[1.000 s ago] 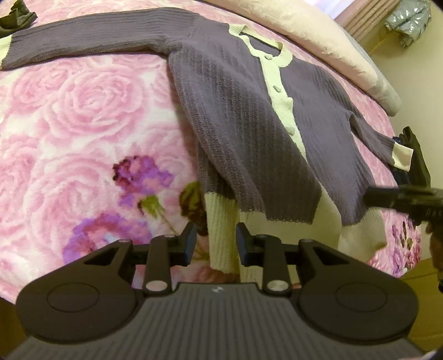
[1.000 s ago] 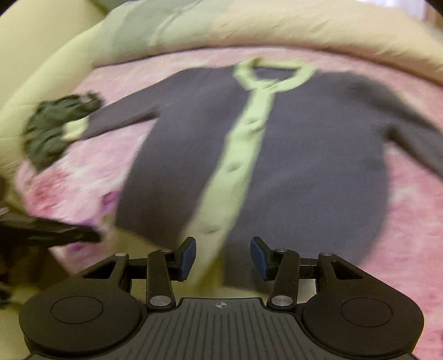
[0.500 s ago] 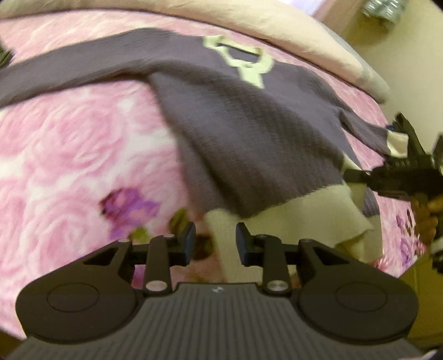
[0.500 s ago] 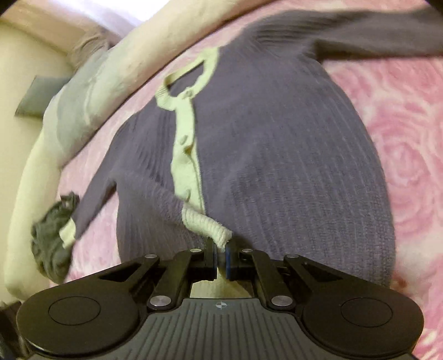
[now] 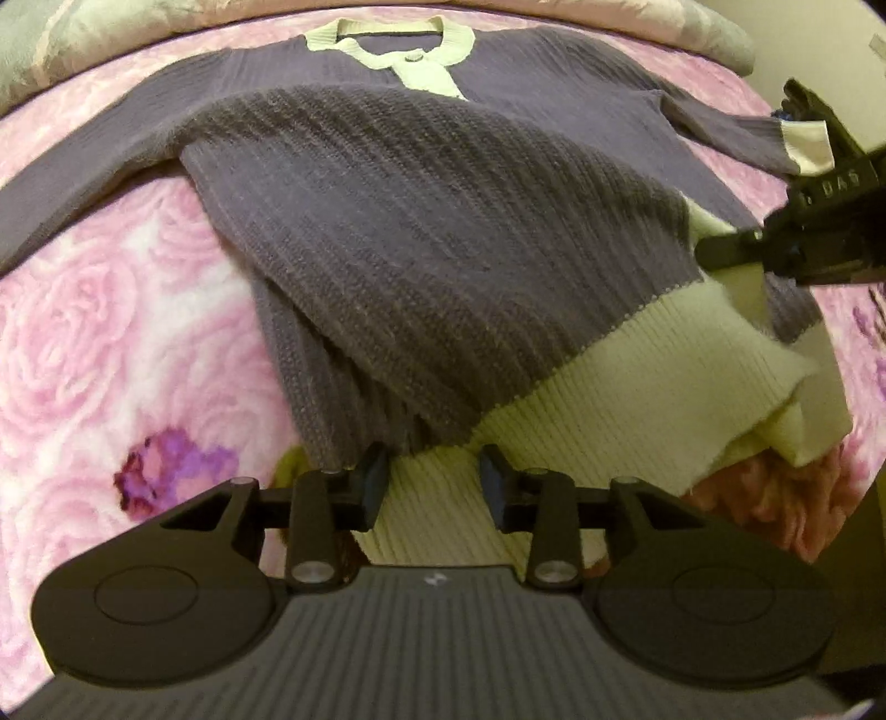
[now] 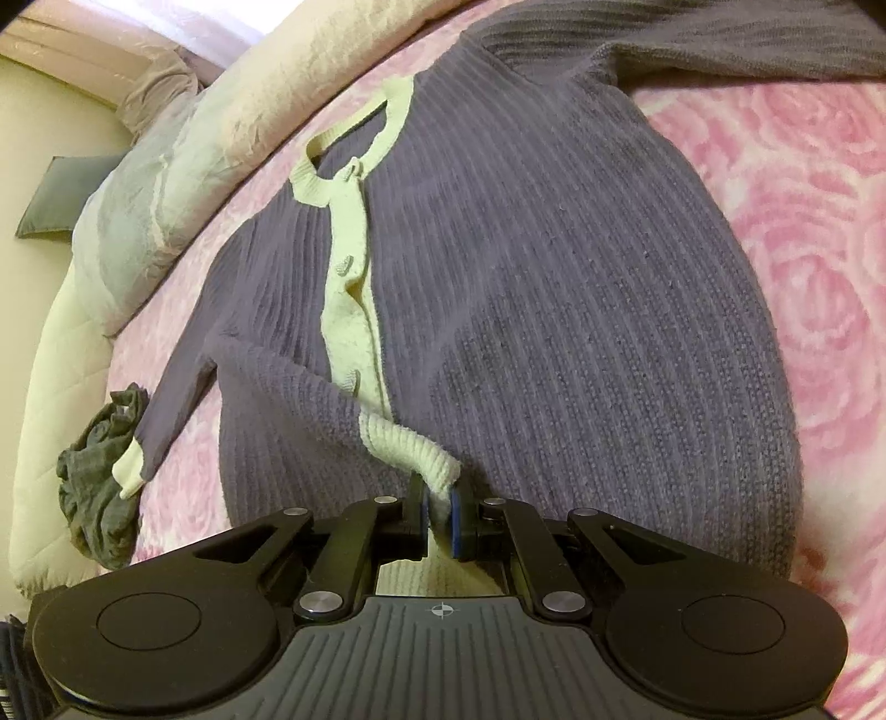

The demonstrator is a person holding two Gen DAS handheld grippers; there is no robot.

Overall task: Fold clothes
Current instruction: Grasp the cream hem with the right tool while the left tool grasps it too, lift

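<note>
A purple ribbed cardigan (image 5: 443,232) with a cream collar, button band and hem lies on the pink rose blanket (image 5: 99,343). Its lower left part is folded over toward the right. My left gripper (image 5: 433,481) stands open just over the cream hem band (image 5: 626,404), with nothing pinched. In the right wrist view my right gripper (image 6: 438,515) is shut on the cardigan's cream hem corner (image 6: 412,443), lifting it off the purple cardigan body (image 6: 581,288). The right gripper also shows at the right edge (image 5: 797,243) of the left wrist view.
Cream and grey pillows (image 6: 166,155) line the far side of the bed. A dark grey crumpled garment (image 6: 99,487) lies by the cardigan's cream sleeve cuff (image 6: 130,471). The bed edge and a beige wall (image 5: 819,50) are at the right.
My right gripper went from open to shut on the cream hem corner and pulled the fabric across. The left gripper moved in over the hem and stayed open.
</note>
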